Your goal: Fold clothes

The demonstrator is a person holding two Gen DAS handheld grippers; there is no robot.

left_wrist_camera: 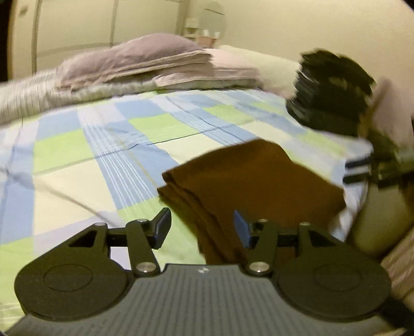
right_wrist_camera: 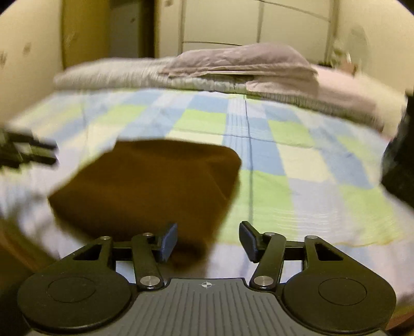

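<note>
A brown garment (left_wrist_camera: 248,186) lies folded into a thick rectangle on the checked bedspread (left_wrist_camera: 108,144), near the bed's front edge. My left gripper (left_wrist_camera: 201,228) is open just in front of it, with the garment's near corner between and behind the fingers. In the right wrist view the same brown garment (right_wrist_camera: 155,186) sits ahead and left of my right gripper (right_wrist_camera: 208,241), which is open and holds nothing. The left gripper's tip (right_wrist_camera: 28,152) shows at that view's left edge, and the right gripper (left_wrist_camera: 383,165) shows at the left wrist view's right edge. Both views are motion-blurred.
Folded lilac and grey bedding (left_wrist_camera: 134,64) is stacked at the head of the bed, with a white pillow (left_wrist_camera: 274,69) beside it. A dark patterned pile (left_wrist_camera: 333,90) lies at the bed's right side. Cupboard doors (right_wrist_camera: 253,23) stand behind the bed.
</note>
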